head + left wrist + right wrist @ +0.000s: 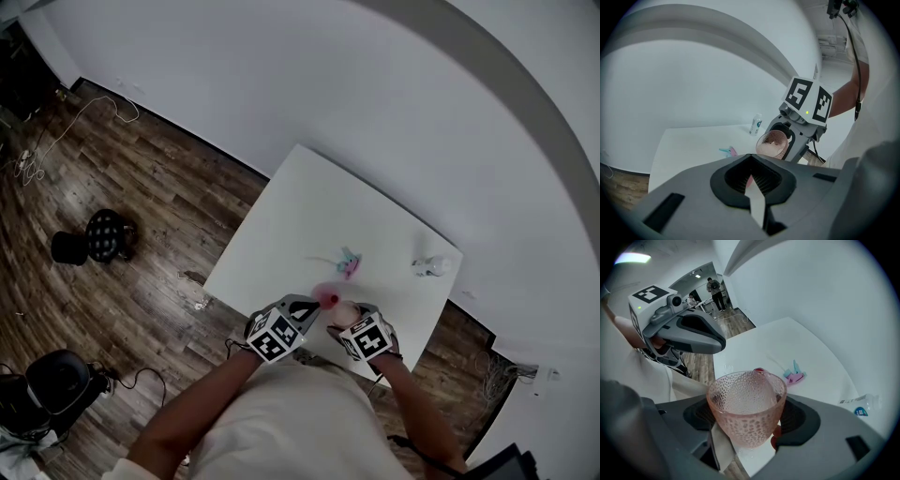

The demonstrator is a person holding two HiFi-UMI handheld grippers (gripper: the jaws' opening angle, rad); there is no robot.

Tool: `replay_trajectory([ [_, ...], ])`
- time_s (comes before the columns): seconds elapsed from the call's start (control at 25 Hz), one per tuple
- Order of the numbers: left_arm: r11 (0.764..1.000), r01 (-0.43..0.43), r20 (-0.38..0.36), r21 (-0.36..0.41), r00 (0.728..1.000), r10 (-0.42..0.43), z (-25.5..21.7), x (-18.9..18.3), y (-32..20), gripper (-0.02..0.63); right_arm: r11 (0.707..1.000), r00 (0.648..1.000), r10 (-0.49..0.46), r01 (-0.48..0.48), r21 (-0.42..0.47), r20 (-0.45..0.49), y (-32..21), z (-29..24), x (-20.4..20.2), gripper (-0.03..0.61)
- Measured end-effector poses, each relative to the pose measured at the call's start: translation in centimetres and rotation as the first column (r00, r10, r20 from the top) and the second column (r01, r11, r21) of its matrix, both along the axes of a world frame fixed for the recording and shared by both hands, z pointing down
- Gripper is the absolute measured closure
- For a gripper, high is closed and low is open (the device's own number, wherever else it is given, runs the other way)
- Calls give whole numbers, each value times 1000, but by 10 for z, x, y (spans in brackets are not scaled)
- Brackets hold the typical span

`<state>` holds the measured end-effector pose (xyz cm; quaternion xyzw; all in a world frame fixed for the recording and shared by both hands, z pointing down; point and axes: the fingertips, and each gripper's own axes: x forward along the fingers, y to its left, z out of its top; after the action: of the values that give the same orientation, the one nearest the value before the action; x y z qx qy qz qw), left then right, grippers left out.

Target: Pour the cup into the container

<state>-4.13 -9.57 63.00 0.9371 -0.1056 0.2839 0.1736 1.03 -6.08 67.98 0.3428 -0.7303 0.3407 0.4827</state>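
A pink dimpled glass point(749, 401) stands upright between the jaws of my right gripper point(746, 430), which is shut on it; I cannot tell whether anything is in it. In the head view that glass point(347, 313) hangs over the table's near edge in the right gripper point(343, 317). My left gripper point(313, 303) is shut and holds nothing, its tips close to the left of the glass. A small red round thing point(329, 298) lies just past them, also seen behind the glass rim point(759, 370). From the left gripper point(750, 181), the glass point(772, 143) is straight ahead.
The white table point(300, 216) carries a pink and teal object point(348, 262) near its middle and a small white bottle point(431, 266) lying at the right edge. Wood floor surrounds it, with a black stool point(103, 236) to the left and cables.
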Motion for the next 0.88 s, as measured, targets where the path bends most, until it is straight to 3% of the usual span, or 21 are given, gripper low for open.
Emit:
replay_trajectory([
  [0.88,1000,0,-12,-25,1000,0,5,-6,2,603,995,999,7,-12,-101,-43,3,12,-1,195],
])
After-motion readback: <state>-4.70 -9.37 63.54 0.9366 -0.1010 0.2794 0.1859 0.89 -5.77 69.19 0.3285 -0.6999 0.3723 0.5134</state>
